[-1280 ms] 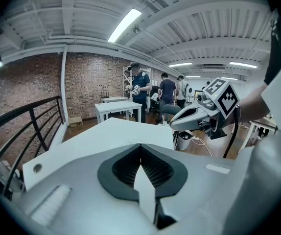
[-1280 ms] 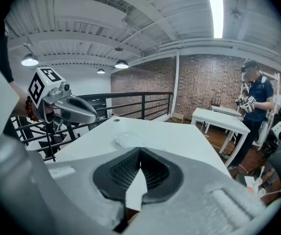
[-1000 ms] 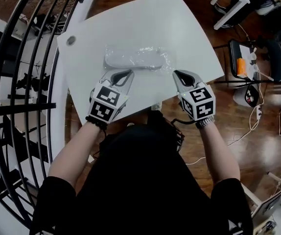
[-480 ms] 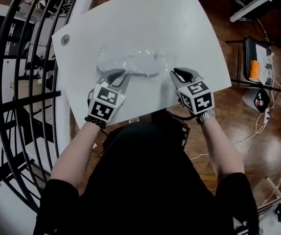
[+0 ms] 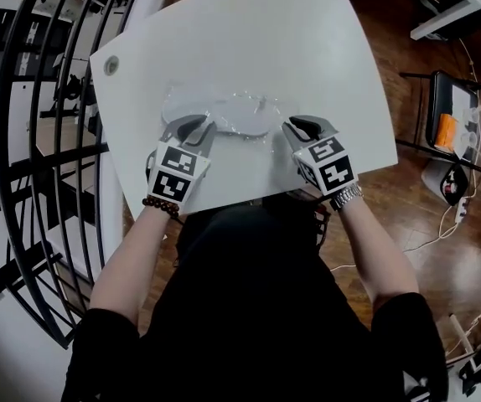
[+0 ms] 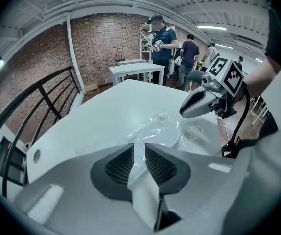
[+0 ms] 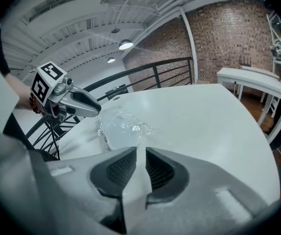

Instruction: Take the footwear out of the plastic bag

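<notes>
Holding a gripper in each hand, you have both set at the near edge of the clear plastic bag (image 5: 256,107), which lies flat near the middle of the white bench (image 5: 266,32). The pale footwear (image 5: 211,114) is inside the bag, lying lengthwise across it, and its outline is blurred by the crinkled film. Your left gripper (image 6: 139,148) is at the bag's left end. Its jaws are opening with only a narrow gap between the ribbed pads, and nothing is pinched there; the plastic starts just past the tips. Your right gripper (image 7: 140,151) is at the bag's right end. Its jaws are also opening with a slim gap and hold nothing, and the bag lies just ahead and a little to its left. The two grippers point towards each other across the bag.
</notes>
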Available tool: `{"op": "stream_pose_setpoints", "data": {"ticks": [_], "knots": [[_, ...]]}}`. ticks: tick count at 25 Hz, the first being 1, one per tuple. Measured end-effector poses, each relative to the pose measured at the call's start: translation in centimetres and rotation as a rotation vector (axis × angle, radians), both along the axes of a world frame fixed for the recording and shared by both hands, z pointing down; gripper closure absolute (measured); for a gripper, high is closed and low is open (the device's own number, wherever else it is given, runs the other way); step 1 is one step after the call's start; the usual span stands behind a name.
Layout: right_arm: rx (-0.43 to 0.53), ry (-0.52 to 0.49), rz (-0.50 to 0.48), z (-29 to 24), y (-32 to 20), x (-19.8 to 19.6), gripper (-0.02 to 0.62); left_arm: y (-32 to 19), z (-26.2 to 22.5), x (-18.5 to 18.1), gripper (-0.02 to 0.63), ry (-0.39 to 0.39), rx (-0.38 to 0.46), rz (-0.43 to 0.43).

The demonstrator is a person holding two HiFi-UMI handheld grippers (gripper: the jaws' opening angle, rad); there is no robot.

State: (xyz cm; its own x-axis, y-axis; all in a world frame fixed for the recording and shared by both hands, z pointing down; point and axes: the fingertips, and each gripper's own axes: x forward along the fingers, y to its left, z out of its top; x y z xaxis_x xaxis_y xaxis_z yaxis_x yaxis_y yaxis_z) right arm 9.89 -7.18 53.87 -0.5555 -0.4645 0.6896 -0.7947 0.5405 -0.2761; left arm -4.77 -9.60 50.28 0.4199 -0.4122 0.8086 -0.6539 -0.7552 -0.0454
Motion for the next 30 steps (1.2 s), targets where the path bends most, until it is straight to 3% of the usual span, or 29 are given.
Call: {"op": "stream_pose_setpoints", "data": {"ticks": [9, 15, 24, 30], "knots": [[-0.024, 0.045, -0.047, 0.7, -0.4, -0.2, 0.545, -0.9, 1.0, 0.4, 0.512, -0.028, -0.007, 0.026], [0.003, 0.130, -0.107, 1.0, -0.6, -0.3, 0.545, -0.7, 2.3, 0.6, 0.506, -0.034, -0.028, 0.059], [0.082, 0.314, -0.291, 1.8, -0.5, -1.0, 0.545, -0.5, 3.2, 1.3, 0.506, -0.014, -0.052, 0.076], [0.085, 0.305, -0.377, 2.1, 0.1, -2.1, 0.516, -0.5, 3.8, 1.3, 0.506, -0.021, -0.072, 0.084]]}}
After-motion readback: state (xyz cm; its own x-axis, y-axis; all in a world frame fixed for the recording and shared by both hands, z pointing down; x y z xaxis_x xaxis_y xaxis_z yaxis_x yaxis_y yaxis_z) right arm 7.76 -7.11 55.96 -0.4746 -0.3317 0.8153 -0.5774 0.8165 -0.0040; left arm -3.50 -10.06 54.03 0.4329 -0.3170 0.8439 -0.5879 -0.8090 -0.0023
